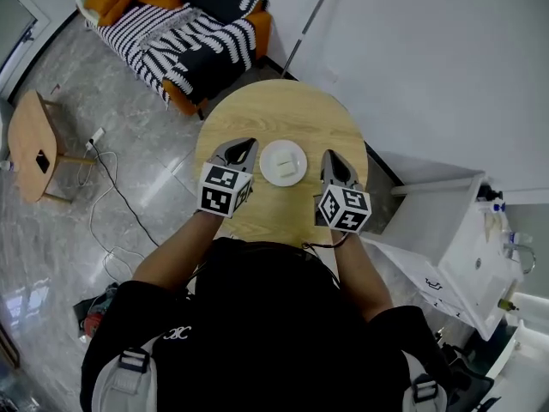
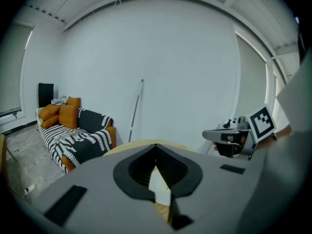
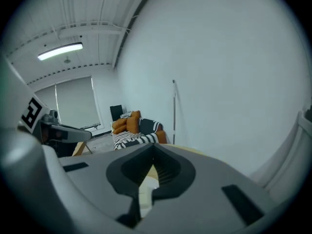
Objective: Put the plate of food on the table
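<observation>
A white plate [image 1: 283,162] with a small pale piece of food on it rests in the middle of the round wooden table [image 1: 283,110]. My left gripper [image 1: 246,148] lies on the table just left of the plate, jaws together, holding nothing. My right gripper [image 1: 331,158] lies just right of the plate, a short gap away, also shut and empty. In the left gripper view a sliver of the plate [image 2: 160,186] shows through the slit between the jaws, and the right gripper [image 2: 229,138] shows at the right. The right gripper view shows the plate [image 3: 145,191] the same way.
A striped sofa [image 1: 184,37] with orange cushions stands beyond the table. A small wooden side table [image 1: 34,144] and floor cables [image 1: 111,183] are at the left. A white cabinet [image 1: 455,239] stands close on the right, and a thin pole [image 1: 309,20] leans on the wall.
</observation>
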